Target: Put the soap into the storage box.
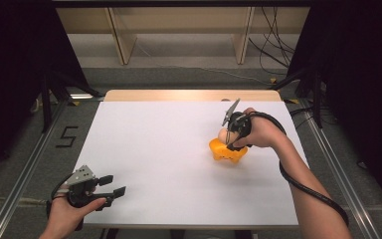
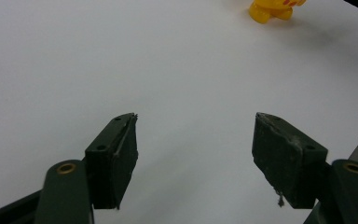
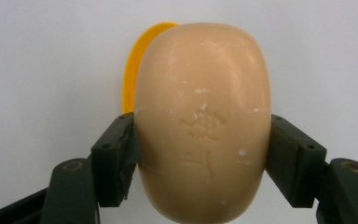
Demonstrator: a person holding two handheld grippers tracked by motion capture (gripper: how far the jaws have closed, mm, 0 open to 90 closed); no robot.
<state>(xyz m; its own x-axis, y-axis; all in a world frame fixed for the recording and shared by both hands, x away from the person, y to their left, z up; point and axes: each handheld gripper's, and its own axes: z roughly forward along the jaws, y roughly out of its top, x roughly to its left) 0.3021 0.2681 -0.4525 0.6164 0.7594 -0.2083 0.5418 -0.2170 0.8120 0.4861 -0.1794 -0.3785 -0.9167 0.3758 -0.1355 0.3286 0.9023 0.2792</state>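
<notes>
The table [image 1: 144,149] has a plain white top with a light wooden strip at its far edge. The soap bar [image 3: 200,121] is pale peach, with small white flecks and a faint stamped mark on its face. The dish [image 1: 227,152] under it is bright orange-yellow. Both grippers, left gripper [image 1: 113,185] and right gripper [image 3: 200,154], have black jaws. The plate [image 1: 82,175] on the left one is grey with small dark dots.

Hand-held gripper [image 3: 200,154] clamps soap [image 3: 200,121] — over (partly hidden) yellow dish [image 3: 135,65].
</notes>
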